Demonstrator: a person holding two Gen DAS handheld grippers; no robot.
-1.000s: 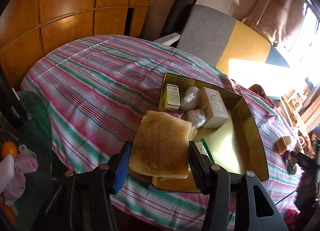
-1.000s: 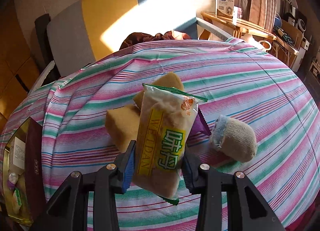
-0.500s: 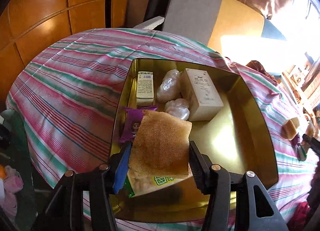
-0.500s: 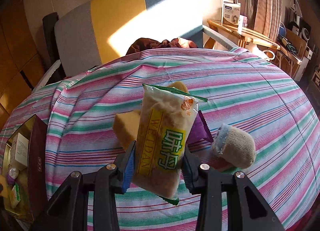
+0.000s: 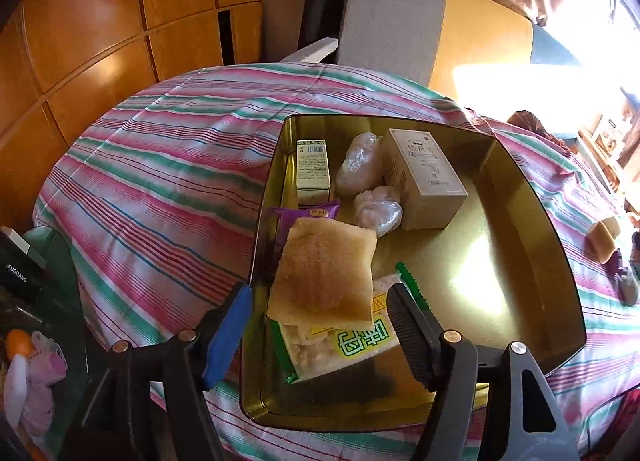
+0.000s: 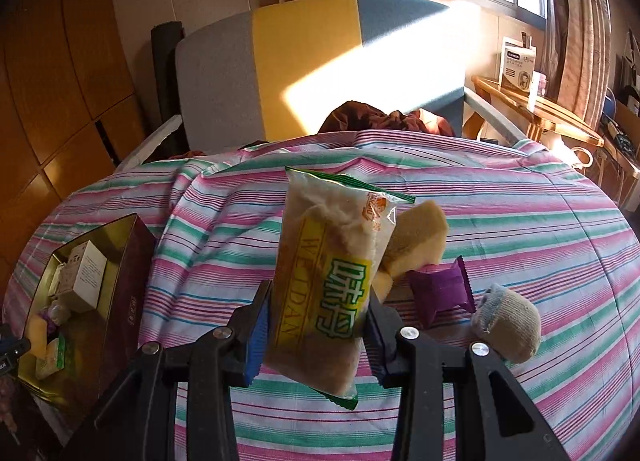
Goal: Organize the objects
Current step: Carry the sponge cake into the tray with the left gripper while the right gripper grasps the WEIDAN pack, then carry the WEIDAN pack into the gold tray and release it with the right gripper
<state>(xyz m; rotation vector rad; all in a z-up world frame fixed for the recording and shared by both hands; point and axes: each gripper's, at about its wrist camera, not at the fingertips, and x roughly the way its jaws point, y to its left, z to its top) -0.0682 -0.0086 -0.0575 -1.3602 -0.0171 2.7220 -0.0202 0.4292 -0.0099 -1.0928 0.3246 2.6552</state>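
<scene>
Sponge dropped into tin, left tongs opening; right tongs grip packet.

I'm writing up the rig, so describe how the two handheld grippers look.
Both are alike: the left gripper and right gripper have black angular frames with round silver bolts. Each has one blue finger pad and one black ribbed pad. No cables, sleeves or hands show.
</scene>
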